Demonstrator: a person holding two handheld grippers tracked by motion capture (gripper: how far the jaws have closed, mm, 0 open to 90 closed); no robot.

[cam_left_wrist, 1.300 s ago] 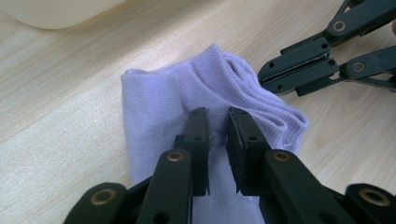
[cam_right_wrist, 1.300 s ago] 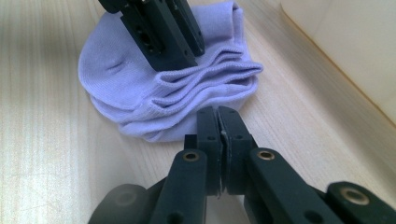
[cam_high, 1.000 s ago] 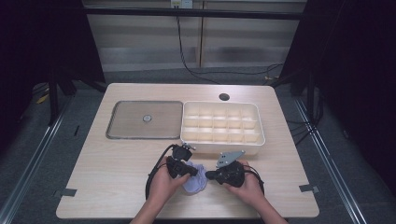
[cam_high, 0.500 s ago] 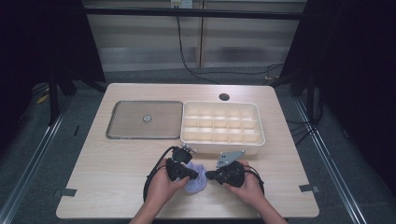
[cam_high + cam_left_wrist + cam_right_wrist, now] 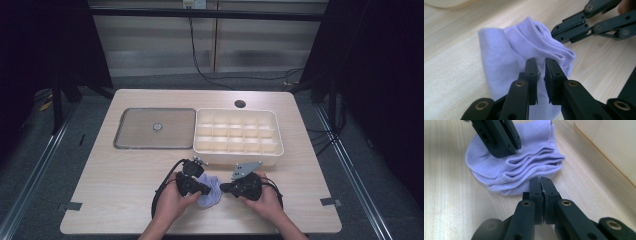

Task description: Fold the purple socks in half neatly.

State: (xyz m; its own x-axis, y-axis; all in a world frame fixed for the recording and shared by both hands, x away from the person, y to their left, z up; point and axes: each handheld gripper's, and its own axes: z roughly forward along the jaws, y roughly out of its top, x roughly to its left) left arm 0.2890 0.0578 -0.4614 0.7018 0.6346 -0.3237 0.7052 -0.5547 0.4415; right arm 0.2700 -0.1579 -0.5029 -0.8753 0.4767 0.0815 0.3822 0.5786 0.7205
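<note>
A folded lavender sock point(image 5: 211, 194) lies on the wooden table near its front edge, between both hands. My left gripper point(image 5: 541, 61) hovers over the sock point(image 5: 499, 55). Its jaws have just been opening and stand a narrow gap apart, with no cloth pinched between them. My right gripper point(image 5: 540, 179) is shut, jaws pressed together, and its tips rest against the edge of the sock's point(image 5: 486, 167) stacked folds. From the left gripper view the right gripper point(image 5: 554, 33) touches the ribbed cuff end. The left gripper point(image 5: 506, 151) comes down over the sock from above in the right gripper view.
A cream compartment box point(image 5: 237, 160) stands just behind the hands. A flat grey metal tray point(image 5: 135, 142) lies to its left. A round hole point(image 5: 240, 104) sits in the tabletop at the back. Bare wood extends left and right of the hands.
</note>
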